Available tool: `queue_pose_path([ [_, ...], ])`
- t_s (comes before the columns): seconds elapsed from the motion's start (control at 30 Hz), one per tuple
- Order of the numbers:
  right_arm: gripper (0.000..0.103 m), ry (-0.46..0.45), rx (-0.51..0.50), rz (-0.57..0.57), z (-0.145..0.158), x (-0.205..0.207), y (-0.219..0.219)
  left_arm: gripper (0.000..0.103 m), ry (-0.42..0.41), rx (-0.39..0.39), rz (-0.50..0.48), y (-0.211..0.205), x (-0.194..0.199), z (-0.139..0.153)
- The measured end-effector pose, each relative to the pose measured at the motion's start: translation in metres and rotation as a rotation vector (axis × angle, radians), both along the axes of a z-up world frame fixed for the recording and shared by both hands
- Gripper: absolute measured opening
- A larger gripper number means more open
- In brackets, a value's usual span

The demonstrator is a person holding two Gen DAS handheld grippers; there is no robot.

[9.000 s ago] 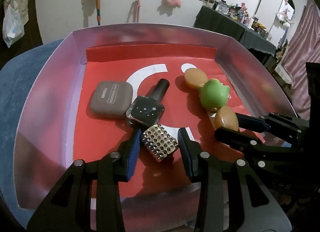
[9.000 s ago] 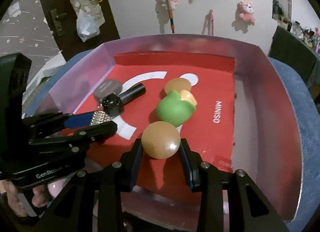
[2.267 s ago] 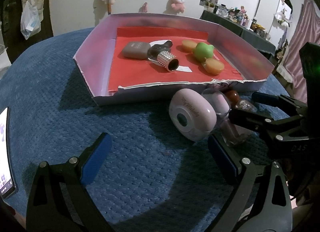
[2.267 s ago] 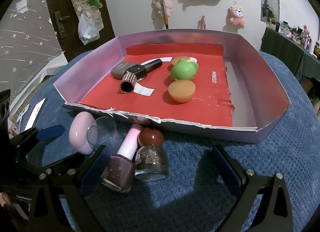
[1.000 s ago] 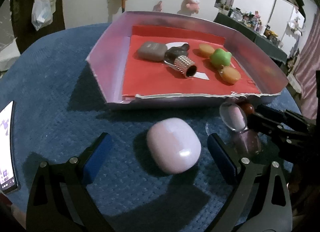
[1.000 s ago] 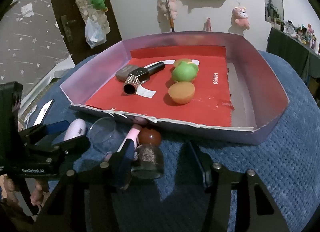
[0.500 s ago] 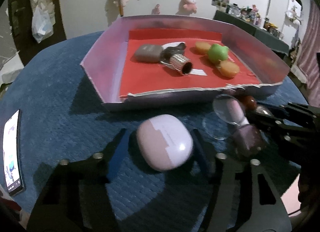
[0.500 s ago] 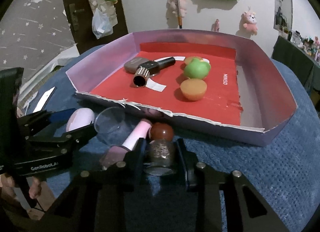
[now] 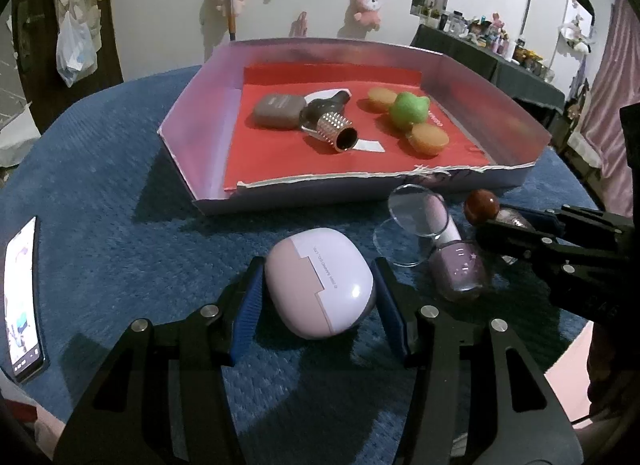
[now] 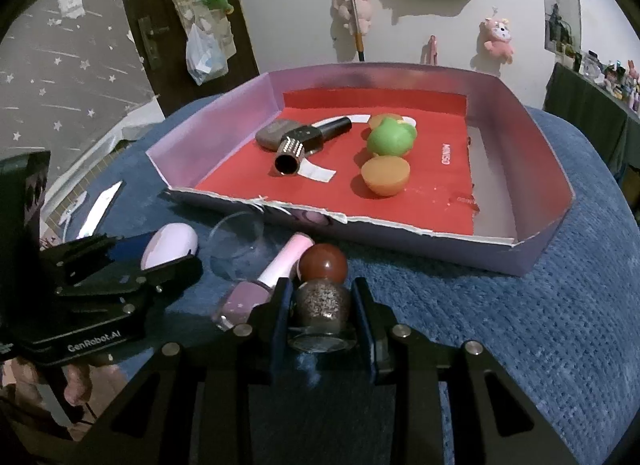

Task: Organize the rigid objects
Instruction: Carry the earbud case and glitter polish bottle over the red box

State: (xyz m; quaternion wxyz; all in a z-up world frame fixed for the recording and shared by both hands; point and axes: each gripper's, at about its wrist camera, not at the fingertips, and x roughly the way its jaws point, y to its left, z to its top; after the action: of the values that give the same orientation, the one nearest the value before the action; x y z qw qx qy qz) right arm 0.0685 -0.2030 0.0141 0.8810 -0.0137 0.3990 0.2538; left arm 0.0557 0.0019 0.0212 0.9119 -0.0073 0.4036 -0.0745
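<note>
Left wrist view: left gripper (image 9: 318, 297) pinching the rounded pink-and-lilac plastic case (image 9: 320, 280) between its blue pads
Right gripper (image 10: 322, 313) clamps the glitter-filled glass polish bottle with brown ball cap (image 10: 323, 297); both lie on blue cloth before the pink cardboard tray (image 10: 420, 243)

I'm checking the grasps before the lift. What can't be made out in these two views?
- Right wrist view: the base of the glitter bottle is hidden between the right gripper pads.
- Left wrist view: print on the pink case held by the left gripper is too small to read.
- Left wrist view: the phone is cut off by the frame edge.
</note>
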Motion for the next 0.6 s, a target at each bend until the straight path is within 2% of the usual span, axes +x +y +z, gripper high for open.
queue_pose_path([
  [0.6,0.033,-0.023,0.102,0.072,0.032,-0.012,0.004,0.051,-0.096,0.004,-0.015,-0.001,-0.010,0.035],
])
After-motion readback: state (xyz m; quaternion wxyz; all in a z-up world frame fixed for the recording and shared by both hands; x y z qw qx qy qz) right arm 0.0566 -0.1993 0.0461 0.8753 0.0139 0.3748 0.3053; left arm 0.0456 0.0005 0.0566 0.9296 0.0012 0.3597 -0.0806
